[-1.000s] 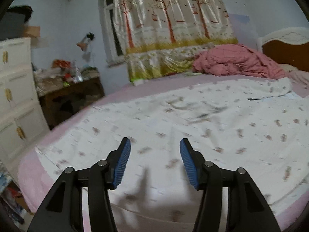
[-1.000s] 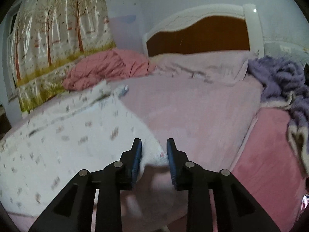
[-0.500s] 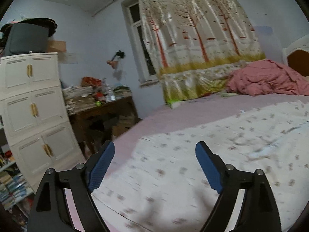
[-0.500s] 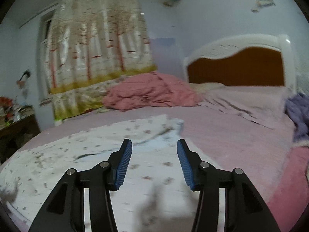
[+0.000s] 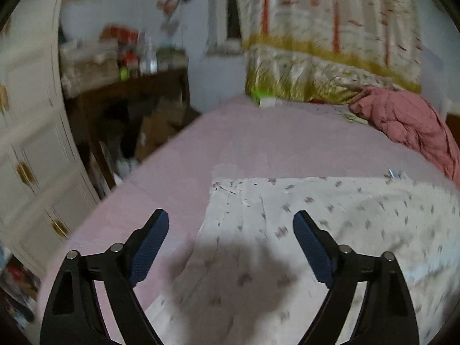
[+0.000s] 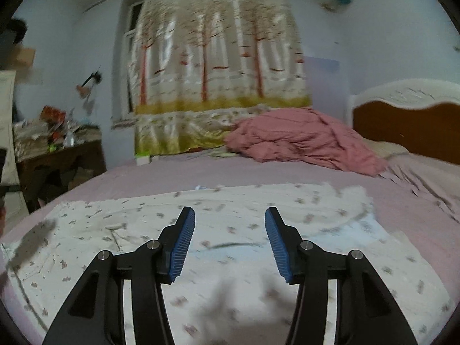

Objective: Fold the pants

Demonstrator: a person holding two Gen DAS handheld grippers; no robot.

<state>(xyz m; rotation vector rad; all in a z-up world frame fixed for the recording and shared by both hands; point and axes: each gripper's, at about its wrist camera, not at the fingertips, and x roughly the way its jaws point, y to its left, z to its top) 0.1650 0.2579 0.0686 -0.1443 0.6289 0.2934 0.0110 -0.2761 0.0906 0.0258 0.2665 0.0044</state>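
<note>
In the left wrist view, the left gripper (image 5: 230, 230) hangs above the bed (image 5: 258, 141) with its two blue pads (image 5: 149, 247) spread far apart. Nothing is between them. The pants (image 5: 330, 230) are white with little brown marks. They lie flat on the pink sheet and fill the near right part of the picture. One corner of the pants sits just past the gap between the pads, and the left edge runs down from it toward the near side. A dark shadow lies on the cloth and sheet close to the gripper. A pink blanket (image 5: 411, 123) is bunched up at the far right. A curtain with trees (image 5: 325, 34) hangs behind the bed. On the left stand a white cabinet (image 5: 31, 149) and a dark wood table (image 5: 126, 97) piled with small things, which are too blurry to name.

In the right wrist view, the right gripper (image 6: 230, 235) is also held above the pants (image 6: 316, 215), and its blue pads (image 6: 182, 247) are apart with nothing in them. The pants spread wide across the near part of the bed (image 6: 402, 201), from the left edge almost to the right. The pink blanket (image 6: 304, 141) lies far back in the middle. The brown and white headboard (image 6: 408, 120) is at the far right. The tree curtain (image 6: 218, 66) hangs behind, and the messy table (image 6: 57, 149) is at the far left.
</note>
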